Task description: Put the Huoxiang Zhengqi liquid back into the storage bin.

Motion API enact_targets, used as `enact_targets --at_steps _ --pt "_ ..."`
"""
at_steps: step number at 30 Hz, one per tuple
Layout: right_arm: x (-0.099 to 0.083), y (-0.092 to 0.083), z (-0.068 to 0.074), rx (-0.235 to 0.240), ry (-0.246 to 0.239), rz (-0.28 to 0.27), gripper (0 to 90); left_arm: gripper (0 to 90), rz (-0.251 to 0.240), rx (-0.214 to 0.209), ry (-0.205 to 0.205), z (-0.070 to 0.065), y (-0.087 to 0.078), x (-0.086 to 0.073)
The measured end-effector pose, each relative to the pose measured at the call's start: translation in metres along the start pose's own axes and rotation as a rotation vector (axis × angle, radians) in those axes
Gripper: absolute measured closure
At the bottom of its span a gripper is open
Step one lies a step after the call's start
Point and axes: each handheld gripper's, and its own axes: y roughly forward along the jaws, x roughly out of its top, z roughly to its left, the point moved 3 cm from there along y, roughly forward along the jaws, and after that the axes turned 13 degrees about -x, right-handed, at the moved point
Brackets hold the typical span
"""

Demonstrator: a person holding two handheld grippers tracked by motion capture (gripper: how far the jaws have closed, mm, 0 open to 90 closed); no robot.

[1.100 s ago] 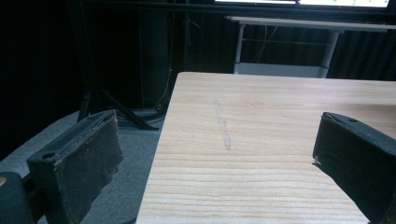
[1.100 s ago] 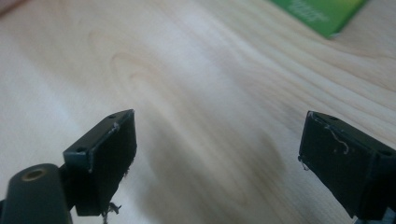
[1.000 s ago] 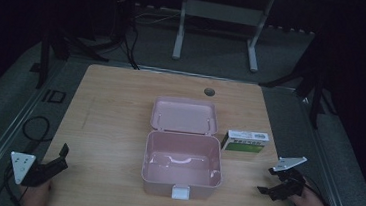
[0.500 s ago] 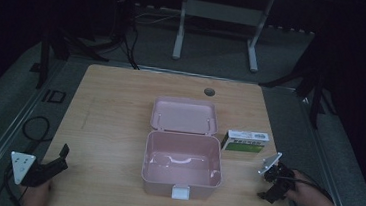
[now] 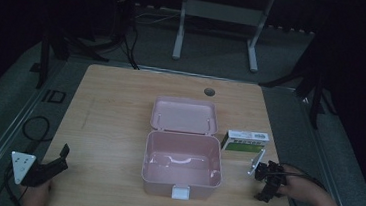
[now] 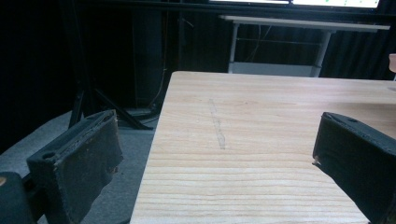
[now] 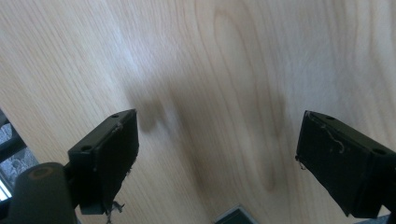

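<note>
Pink plastic box (image 5: 181, 165) open at mid-table, lid back | green-and-white carton (image 5: 245, 141) just right of it, print unreadable | right gripper (image 5: 268, 180) near carton, fingers spread, empty, blurred | left gripper (image 5: 39, 168) at wooden table (image 5: 115, 112) corner, fingers spread, empty, hand cropped

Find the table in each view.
High view: table in the middle, open box at its centre.
Left gripper view: centre to right, its left edge running up between the fingers.
Right gripper view: close up behind both fingers.
Shared landmark: pale wood grain.
</note>
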Motion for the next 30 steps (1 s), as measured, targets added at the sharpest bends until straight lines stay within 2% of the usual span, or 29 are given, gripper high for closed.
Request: enact_targets --at_steps 4,8,13,20,24,27,30 --pt "0.008 -0.003 0.000 -0.003 -0.022 0.004 12.2 1.1 0.001 -0.004 0.002 0.000 0.000 0.000" --pt "0.013 -0.004 0.002 0.029 -0.039 0.000 11.9 1.1 0.000 -0.007 0.000 0.000 0.000 0.000" --pt "0.019 -0.006 0.008 0.025 -0.102 -0.014 13.3 1.1 0.002 -0.008 -0.001 0.000 0.000 0.000" --pt "0.032 -0.014 0.009 0.055 -0.147 -0.001 14.6 1.1 0.003 -0.012 -0.003 0.000 0.000 0.000" --pt "0.040 -0.018 0.011 0.049 -0.188 -0.008 15.0 1.1 0.002 -0.014 -0.007 0.000 0.000 0.000" --pt "0.047 -0.021 0.015 0.039 -0.242 -0.035 13.6 1.1 0.002 -0.016 -0.009 0.000 0.000 0.000" --pt "0.052 -0.022 0.017 0.016 -0.274 -0.053 13.2 1.1 0.002 -0.021 -0.014 0.000 0.000 0.000"
